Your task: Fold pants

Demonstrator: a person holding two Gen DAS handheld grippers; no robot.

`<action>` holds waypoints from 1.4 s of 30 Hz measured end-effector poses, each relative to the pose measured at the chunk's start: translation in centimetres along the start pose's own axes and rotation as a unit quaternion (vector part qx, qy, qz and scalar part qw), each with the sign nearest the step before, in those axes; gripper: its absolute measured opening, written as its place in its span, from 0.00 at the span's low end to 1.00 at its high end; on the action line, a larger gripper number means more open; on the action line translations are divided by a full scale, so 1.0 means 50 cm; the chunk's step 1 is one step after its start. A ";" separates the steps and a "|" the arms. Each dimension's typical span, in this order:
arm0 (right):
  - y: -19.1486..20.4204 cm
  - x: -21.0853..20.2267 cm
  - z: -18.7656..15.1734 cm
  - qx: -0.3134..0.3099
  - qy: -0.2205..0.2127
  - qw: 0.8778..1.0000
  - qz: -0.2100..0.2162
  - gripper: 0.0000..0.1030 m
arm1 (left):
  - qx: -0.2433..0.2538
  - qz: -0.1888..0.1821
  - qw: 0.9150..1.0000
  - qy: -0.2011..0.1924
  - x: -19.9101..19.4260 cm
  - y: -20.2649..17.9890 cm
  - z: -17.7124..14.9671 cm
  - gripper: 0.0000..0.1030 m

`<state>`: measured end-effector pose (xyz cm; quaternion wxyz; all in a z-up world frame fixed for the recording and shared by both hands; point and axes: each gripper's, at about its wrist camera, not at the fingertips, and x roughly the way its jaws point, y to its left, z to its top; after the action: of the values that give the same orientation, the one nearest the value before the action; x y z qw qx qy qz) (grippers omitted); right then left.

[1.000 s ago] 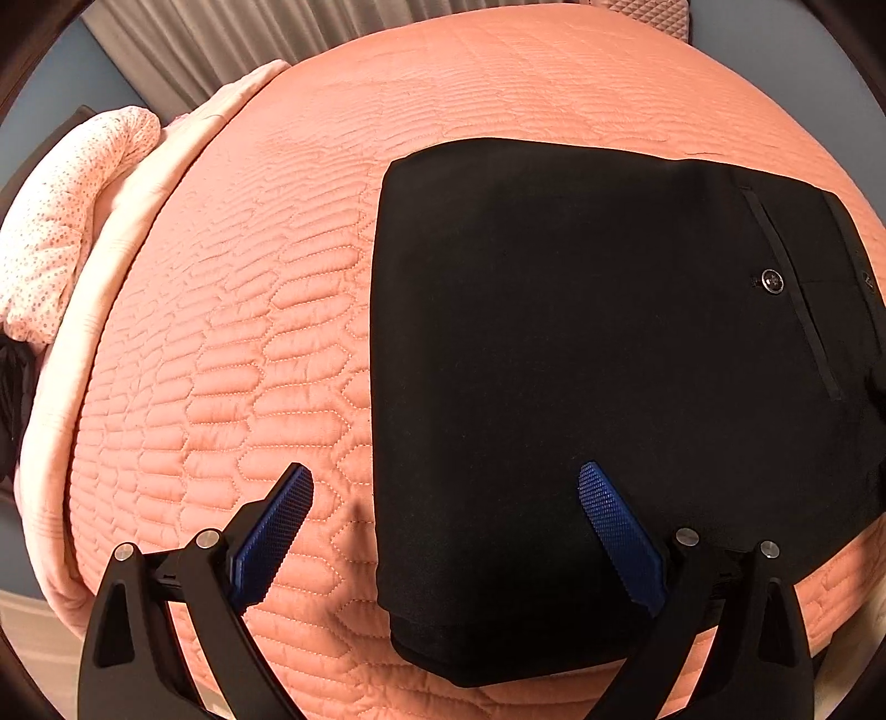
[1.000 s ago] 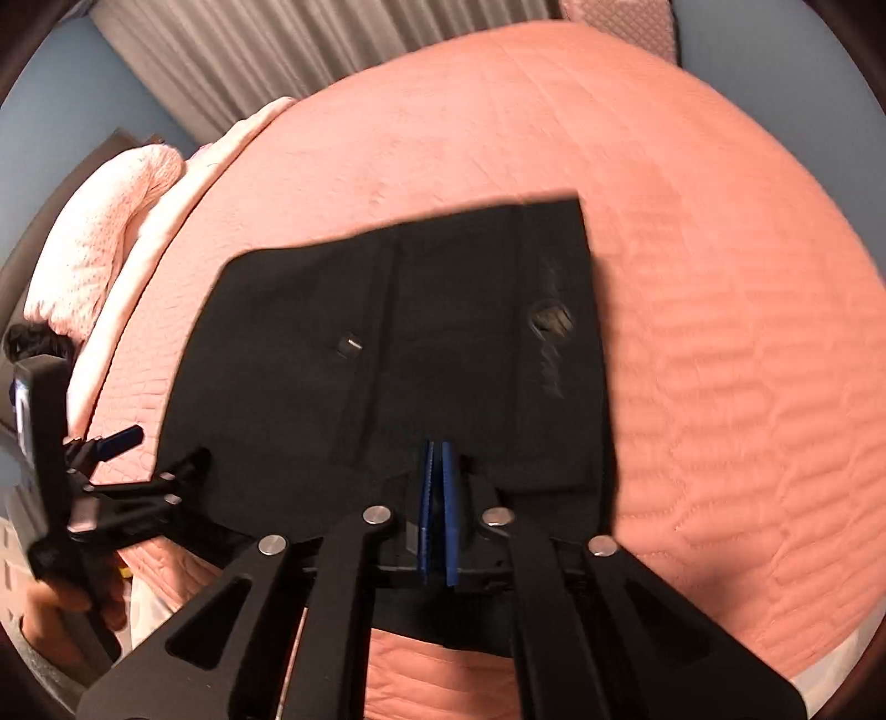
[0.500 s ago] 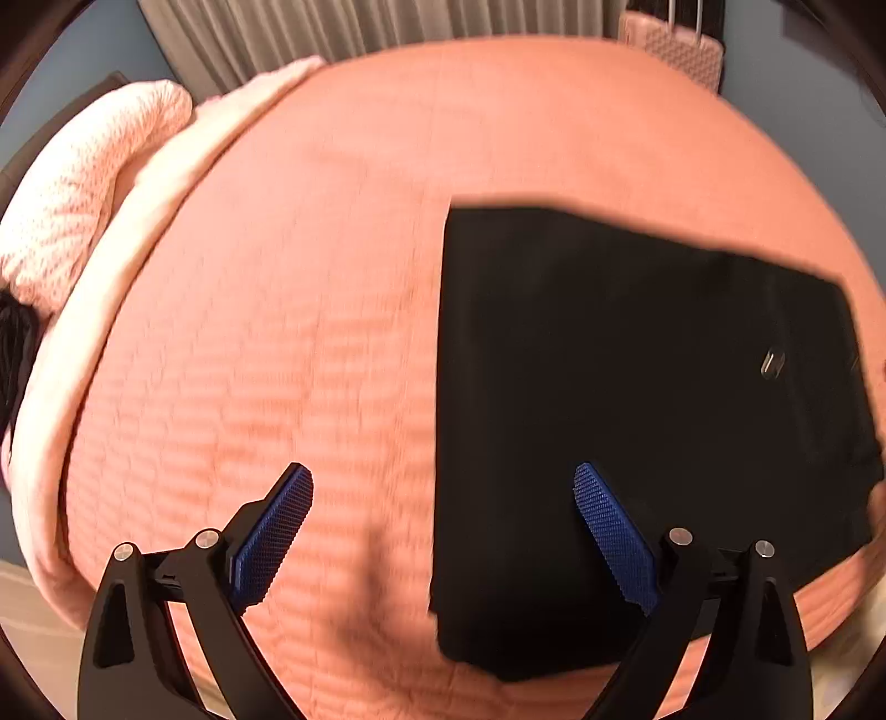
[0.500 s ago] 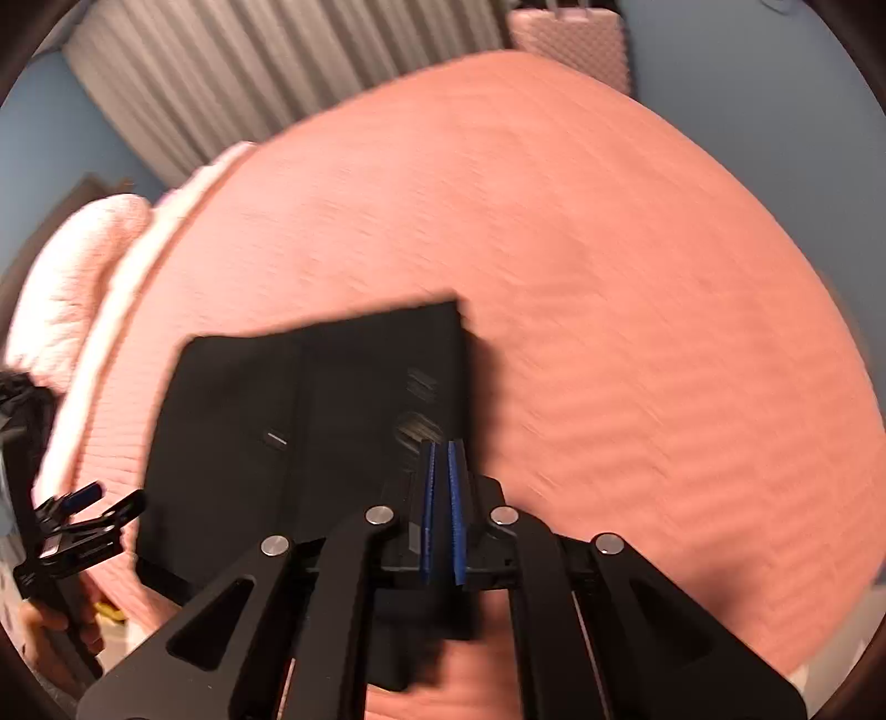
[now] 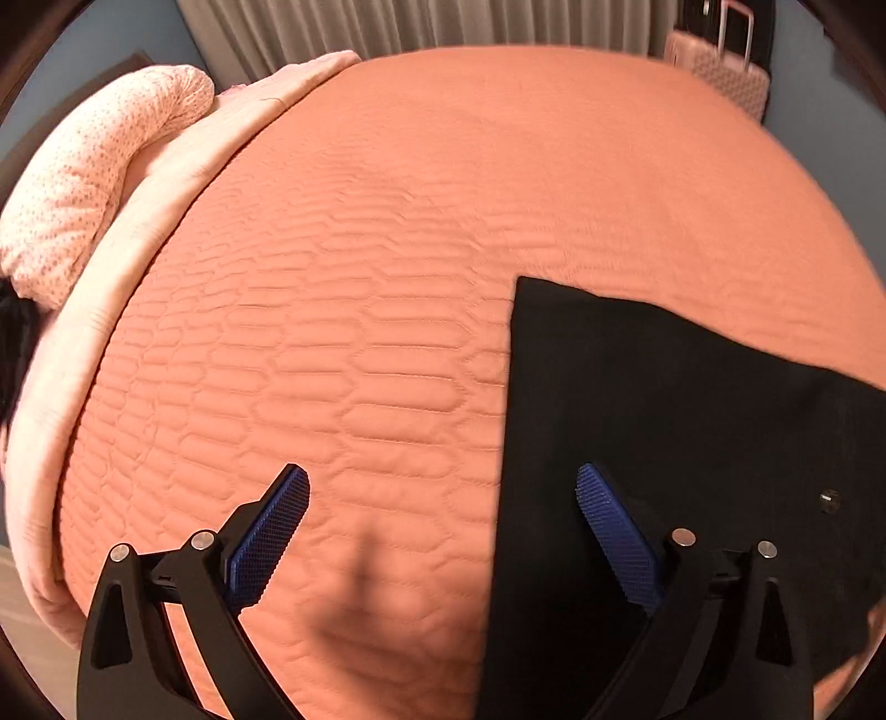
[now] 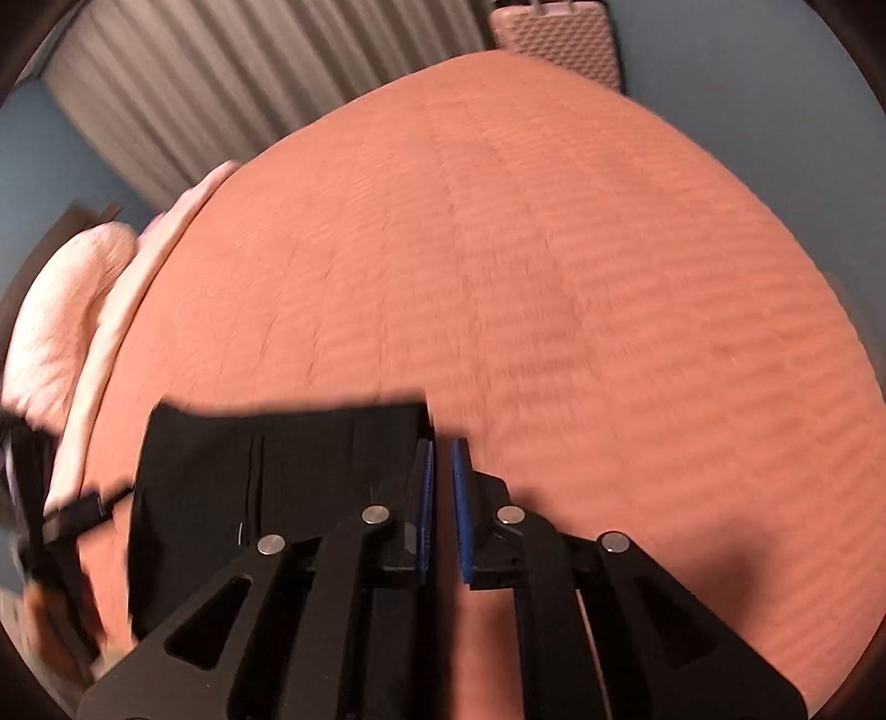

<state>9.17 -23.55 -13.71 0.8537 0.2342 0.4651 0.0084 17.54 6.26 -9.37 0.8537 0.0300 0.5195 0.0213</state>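
Left wrist: folded pants [image 5: 692, 443] on bedspread [image 5: 387, 277].

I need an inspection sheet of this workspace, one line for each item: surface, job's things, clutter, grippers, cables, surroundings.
Surface: orange quilted bedspread, smooth, covers the bed.
Job's things: black pants, folded into a flat rectangle near the front edge of the bed; a small button shows on top.
Clutter: pink dotted pillow and pale pink blanket along the left side.
Grippers: left gripper wide open above the pants' left edge, holding nothing; right gripper with only a narrow gap between its pads, nothing between them, at the pants' right edge.
Cables: nothing seen.
Surroundings: grey curtain, blue wall, pink suitcase beyond the bed.
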 end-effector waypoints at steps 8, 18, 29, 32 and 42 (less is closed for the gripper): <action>-0.042 -0.004 -0.093 0.038 0.070 0.994 0.074 0.33 | -0.054 -0.190 0.977 0.081 0.029 0.021 -0.074 0.93; 0.146 -0.036 -0.060 -0.060 0.045 0.988 0.133 0.65 | 0.037 -0.120 0.991 0.055 -0.012 -0.098 -0.094 0.93; 0.388 0.243 0.111 -0.162 0.086 0.980 0.072 0.51 | -0.045 -0.138 0.985 0.097 0.021 -0.045 -0.137 0.95; 0.416 0.201 0.117 -0.135 0.085 0.975 0.153 0.53 | -0.028 -0.132 0.987 0.086 0.012 -0.047 -0.140 0.95; 0.530 0.313 0.129 -0.175 0.139 0.963 0.150 0.50 | -0.029 -0.137 0.988 0.069 -0.038 -0.033 -0.201 0.95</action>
<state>28.59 1.16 -12.31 0.7971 0.1448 0.5303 0.2498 7.77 4.77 -12.43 0.8112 -0.0680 0.5755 -0.0785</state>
